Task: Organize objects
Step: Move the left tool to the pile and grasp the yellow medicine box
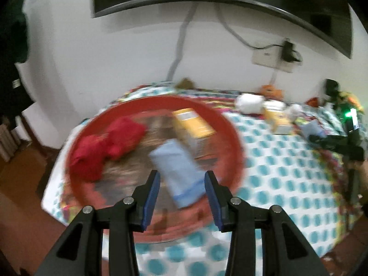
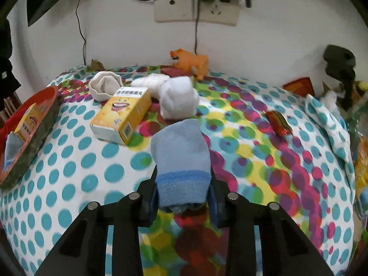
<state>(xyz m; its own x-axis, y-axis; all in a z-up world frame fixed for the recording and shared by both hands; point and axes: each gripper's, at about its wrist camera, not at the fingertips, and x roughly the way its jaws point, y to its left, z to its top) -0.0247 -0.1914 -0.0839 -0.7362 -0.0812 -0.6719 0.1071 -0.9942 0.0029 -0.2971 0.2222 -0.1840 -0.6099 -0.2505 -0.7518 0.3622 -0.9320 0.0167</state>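
Note:
In the left wrist view a round red tray (image 1: 232, 135) holds a red cloth (image 1: 108, 145), a yellow box (image 1: 195, 124) and a light blue sock (image 1: 179, 168). My left gripper (image 1: 181, 174) hangs open just above that sock, with a gap on each side of it; the view is blurred. In the right wrist view my right gripper (image 2: 184, 184) is shut on a second rolled light blue sock (image 2: 181, 158), held over the dotted cloth. The tray (image 2: 39, 128) shows at the far left of that view.
On the dotted tablecloth (image 2: 76, 161) lie a yellow box (image 2: 122, 115), two white socks (image 2: 104, 86) (image 2: 178, 96), an orange toy animal (image 2: 191, 63), a red wrapped sweet (image 2: 278, 123) and a dark toy (image 2: 340, 69). A white wall with a socket (image 2: 195, 11) stands behind.

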